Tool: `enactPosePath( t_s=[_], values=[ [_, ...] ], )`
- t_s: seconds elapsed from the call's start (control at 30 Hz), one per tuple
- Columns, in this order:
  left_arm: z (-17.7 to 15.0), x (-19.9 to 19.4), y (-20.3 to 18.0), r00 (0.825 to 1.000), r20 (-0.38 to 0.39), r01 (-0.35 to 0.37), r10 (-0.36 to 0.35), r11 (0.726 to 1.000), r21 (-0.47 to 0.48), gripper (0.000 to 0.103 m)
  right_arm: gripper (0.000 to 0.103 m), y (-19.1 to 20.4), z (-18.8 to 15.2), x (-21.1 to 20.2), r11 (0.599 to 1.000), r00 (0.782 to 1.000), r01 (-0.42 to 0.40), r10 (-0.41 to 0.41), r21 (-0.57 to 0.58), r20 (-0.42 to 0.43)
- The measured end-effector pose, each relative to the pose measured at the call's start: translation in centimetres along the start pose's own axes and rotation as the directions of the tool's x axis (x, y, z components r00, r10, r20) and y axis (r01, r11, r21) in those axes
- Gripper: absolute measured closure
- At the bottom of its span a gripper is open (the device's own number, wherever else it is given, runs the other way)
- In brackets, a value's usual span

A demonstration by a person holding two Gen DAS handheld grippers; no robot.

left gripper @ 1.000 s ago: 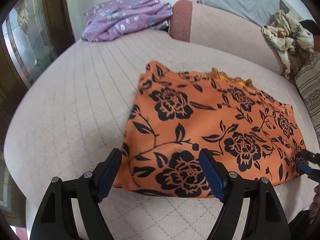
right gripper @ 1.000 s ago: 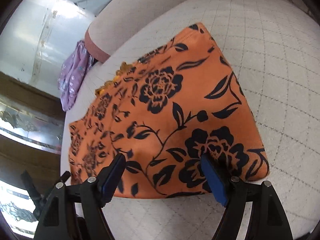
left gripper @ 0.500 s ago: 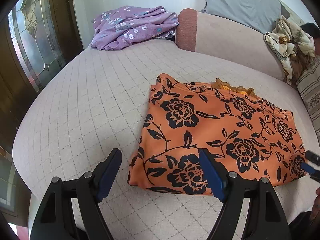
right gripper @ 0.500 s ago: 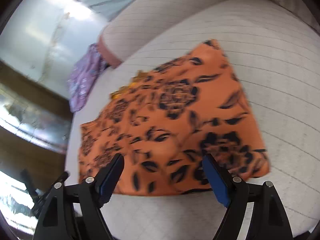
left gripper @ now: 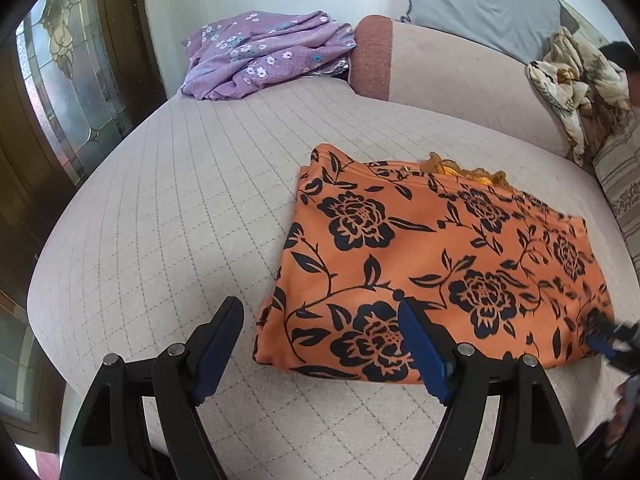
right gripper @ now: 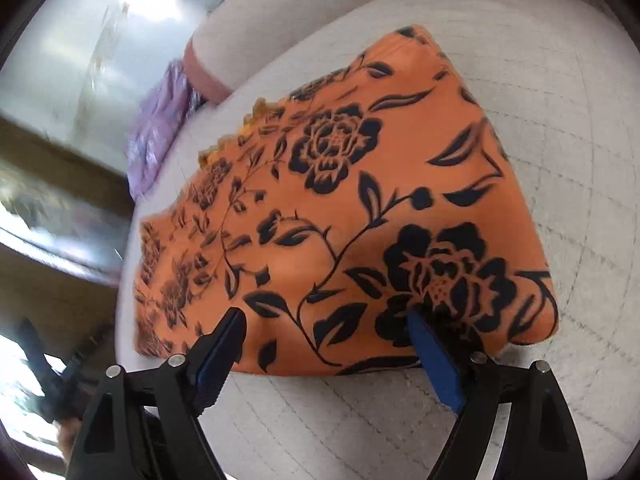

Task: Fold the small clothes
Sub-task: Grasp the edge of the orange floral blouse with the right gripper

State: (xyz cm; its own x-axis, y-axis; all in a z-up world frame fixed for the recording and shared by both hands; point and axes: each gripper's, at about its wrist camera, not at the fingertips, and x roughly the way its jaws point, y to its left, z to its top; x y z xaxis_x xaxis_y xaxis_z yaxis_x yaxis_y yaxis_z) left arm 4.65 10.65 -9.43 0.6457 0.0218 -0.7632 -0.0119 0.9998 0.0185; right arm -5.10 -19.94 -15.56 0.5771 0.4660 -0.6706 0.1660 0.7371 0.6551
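Both claws are spread wide and grasp nothing. The left claw (left gripper: 320, 340) hovers over the near left corner of the orange floral garment (left gripper: 440, 264); the right claw (right gripper: 324, 348) sits low at its near edge, right blue pad seemingly touching the cloth. The garment lies folded into a flat rectangle on the quilted bed (left gripper: 180, 220), right of centre. It looks light, soft and limp, probably a little slick; corners and the doubled near edge seem the surest holds. A purple garment (left gripper: 268, 52) lies far left.

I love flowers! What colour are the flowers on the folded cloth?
Black flowers and leaves on the orange cloth; clearest in the left wrist view.
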Motion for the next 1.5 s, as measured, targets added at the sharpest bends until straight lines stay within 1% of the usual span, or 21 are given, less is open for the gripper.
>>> enactPosePath(
  t_s=[0.17,0.23,0.3,0.33,0.37,0.5,0.67,0.73,0.8,0.9,1.0,1.07,1.1,1.13,1.17,1.2,1.27,1.37,1.4,1.47,1.5],
  values=[
    [-0.7,1.1,-0.3,1.0,-0.027,0.001,-0.002,1.0,-0.02,0.023,0.017,1.5,-1.0,-4.1,0.999,0.997,-0.02,0.022,-0.026,0.076],
    [-1.0,1.6,-1.0,0.999,-0.044,0.001,-0.002,1.0,-0.01,0.023,0.017,-0.3,-2.6,-4.4,0.996,0.996,-0.065,0.061,0.065,0.06],
    [-1.4,2.2,-2.3,0.999,-0.054,0.008,-0.007,1.0,0.022,0.023,0.017,-2.8,-3.9,-3.8,0.985,0.998,-0.062,0.058,0.164,0.024],
    [-1.5,2.4,-2.9,0.998,-0.06,0.01,-0.008,0.999,0.039,0.023,0.017,-3.5,-4.2,-3.7,0.979,0.998,-0.056,0.053,0.194,0.024],
    [-1.6,2.5,-3.5,0.998,-0.065,0.015,-0.011,0.998,0.055,0.023,0.018,-4.5,-4.3,-3.8,0.969,0.995,-0.099,0.09,0.228,0.05],
    [-1.5,3.1,-5.8,0.997,-0.069,0.034,-0.028,0.995,0.089,0.023,0.017,-5.5,-2.5,-4.2,0.949,0.99,-0.118,0.091,0.292,0.105],
    [-1.3,3.9,-8.7,0.997,-0.072,0.048,-0.038,0.989,0.139,0.023,0.019,-7.2,0.0,-3.2,0.895,0.982,-0.141,0.072,0.423,0.175],
    [-1.1,4.4,-9.6,0.996,-0.073,0.053,-0.042,0.987,0.151,0.023,0.036,-7.0,0.7,-2.8,0.904,0.983,-0.111,0.038,0.414,0.179],
    [-0.9,4.7,-10.6,0.996,-0.071,0.058,-0.047,0.985,0.163,0.023,0.068,-7.0,1.1,-2.2,0.913,0.989,-0.083,0.025,0.399,0.148],
    [-0.4,4.5,-11.9,0.997,-0.045,0.07,-0.063,0.983,0.167,0.023,0.081,-6.4,1.7,-2.7,0.937,0.988,-0.046,-0.009,0.347,0.155],
    [-0.2,4.2,-13.0,0.996,-0.013,0.094,-0.093,0.981,0.17,0.023,0.081,-3.7,2.0,-4.4,0.976,0.972,0.027,-0.077,0.218,0.221],
    [-0.5,5.7,-13.9,0.994,-0.068,0.099,-0.087,0.975,0.197,0.023,0.079,-3.4,1.7,-4.4,0.981,0.965,0.073,-0.115,0.181,0.236],
    [-0.9,7.1,-14.3,0.991,-0.121,0.087,-0.063,0.974,0.21,0.023,0.065,-4.1,1.5,-3.7,0.978,0.971,0.085,-0.125,0.192,0.204],
    [-1.1,7.5,-14.4,0.99,-0.13,0.08,-0.053,0.972,0.219,0.021,0.06,-5.4,1.3,-2.5,0.969,0.985,0.085,-0.117,0.233,0.126],
    [-0.9,7.0,-14.5,0.993,-0.108,0.076,-0.052,0.971,0.227,0.021,0.057,-6.7,0.9,-2.2,0.957,0.992,-0.003,-0.035,0.291,0.124],
    [-0.5,6.4,-14.5,0.993,-0.092,0.09,-0.071,0.972,0.219,0.021,0.041,-6.9,0.9,-3.0,0.95,0.988,-0.055,0.006,0.307,0.156],
    [0.6,4.8,-14.6,0.992,-0.029,0.126,-0.123,0.975,0.183,0.021,0.027,-6.9,1.0,-3.9,0.941,0.981,-0.123,0.067,0.316,0.183],
    [1.4,4.0,-15.8,0.986,0.01,0.162,-0.167,0.97,0.18,0.021,0.026,-6.9,1.3,-3.5,0.927,0.974,-0.178,0.118,0.331,0.194],
    [1.2,4.6,-16.4,0.986,-0.006,0.164,-0.166,0.966,0.198,0.021,0.026,-7.0,1.3,-3.0,0.923,0.974,-0.186,0.128,0.338,0.186],
    [0.0,7.8,-18.0,0.987,-0.126,0.131,-0.1,0.954,0.268,0.02,0.026,-6.8,1.1,-2.2,0.926,0.976,-0.177,0.121,0.334,0.182],
    [-0.4,8.2,-18.1,0.989,-0.113,0.12,-0.092,0.954,0.275,0.017,0.026,-6.8,1.1,-2.2,0.932,0.976,-0.168,0.113,0.321,0.184]
  ],
)
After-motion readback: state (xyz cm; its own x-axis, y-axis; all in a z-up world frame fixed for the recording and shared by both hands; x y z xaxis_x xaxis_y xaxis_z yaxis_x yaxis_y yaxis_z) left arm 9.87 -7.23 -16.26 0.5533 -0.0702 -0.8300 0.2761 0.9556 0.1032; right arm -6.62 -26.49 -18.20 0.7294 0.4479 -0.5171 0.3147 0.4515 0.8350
